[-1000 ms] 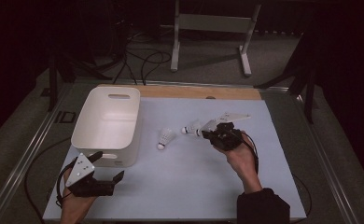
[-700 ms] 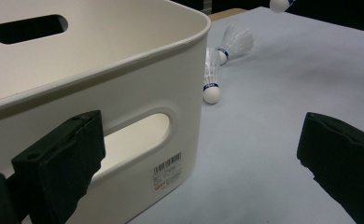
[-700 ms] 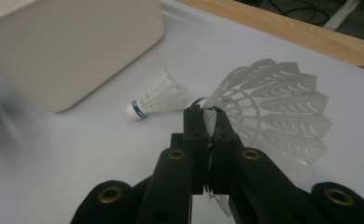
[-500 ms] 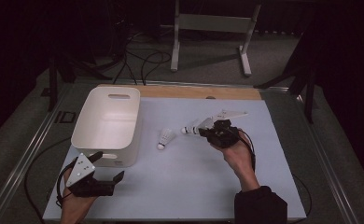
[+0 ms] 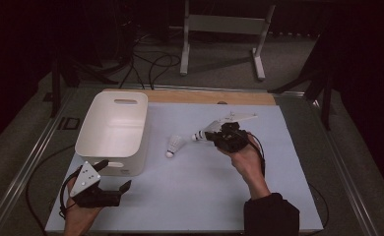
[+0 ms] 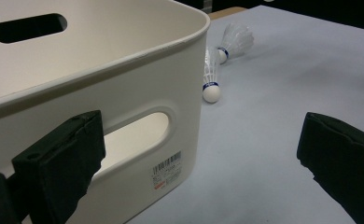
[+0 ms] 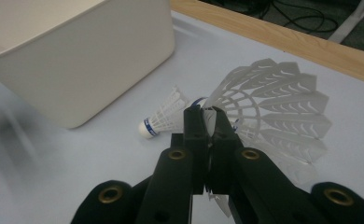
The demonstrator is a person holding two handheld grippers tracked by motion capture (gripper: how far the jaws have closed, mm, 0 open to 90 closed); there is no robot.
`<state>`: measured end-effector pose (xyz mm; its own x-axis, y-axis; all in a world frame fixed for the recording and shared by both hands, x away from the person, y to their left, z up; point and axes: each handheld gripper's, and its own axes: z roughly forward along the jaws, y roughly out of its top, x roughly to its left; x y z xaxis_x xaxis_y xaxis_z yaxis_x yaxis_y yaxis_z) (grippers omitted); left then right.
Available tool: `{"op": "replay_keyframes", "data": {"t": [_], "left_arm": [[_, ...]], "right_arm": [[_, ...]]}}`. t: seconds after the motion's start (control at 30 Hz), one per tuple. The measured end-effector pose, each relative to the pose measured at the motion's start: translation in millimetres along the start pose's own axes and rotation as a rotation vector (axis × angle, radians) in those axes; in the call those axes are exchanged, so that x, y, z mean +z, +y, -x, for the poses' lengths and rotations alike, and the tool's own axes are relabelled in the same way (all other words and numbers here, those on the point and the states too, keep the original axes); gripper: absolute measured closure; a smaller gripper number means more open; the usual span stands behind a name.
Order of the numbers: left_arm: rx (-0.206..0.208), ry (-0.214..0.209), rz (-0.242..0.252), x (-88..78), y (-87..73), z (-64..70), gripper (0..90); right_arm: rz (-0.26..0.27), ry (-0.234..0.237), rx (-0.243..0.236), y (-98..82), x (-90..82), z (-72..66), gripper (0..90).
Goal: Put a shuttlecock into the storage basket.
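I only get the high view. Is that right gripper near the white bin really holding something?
Observer: Yes. The right gripper is shut on a shuttlecock, whose white feathers fan out beside the jaws.
Operator: And the one lying loose?
Observer: The loose shuttlecock lies on its side, with a blue band by its cork.
Operator: Is the left gripper doing anything?
Observer: The left gripper is open, gripping nothing, close to the bin, which has a barcode sticker.

Beyond the table at twelve o'clock: white metal stand, black cables on grey floor; wooden strip along the far table edge.
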<state>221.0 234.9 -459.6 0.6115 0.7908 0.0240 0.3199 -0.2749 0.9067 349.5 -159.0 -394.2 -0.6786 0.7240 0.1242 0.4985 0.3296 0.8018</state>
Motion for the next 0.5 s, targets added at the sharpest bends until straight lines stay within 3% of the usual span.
{"op": "replay_keyframes", "data": {"t": [0.5], "left_arm": [[0.001, 0.001, -0.001, 0.1, 0.0, 0.2, 1.6]], "right_arm": [[0.02, 0.019, 0.012, 8.7, 5.3, -1.8, 88.9]]}}
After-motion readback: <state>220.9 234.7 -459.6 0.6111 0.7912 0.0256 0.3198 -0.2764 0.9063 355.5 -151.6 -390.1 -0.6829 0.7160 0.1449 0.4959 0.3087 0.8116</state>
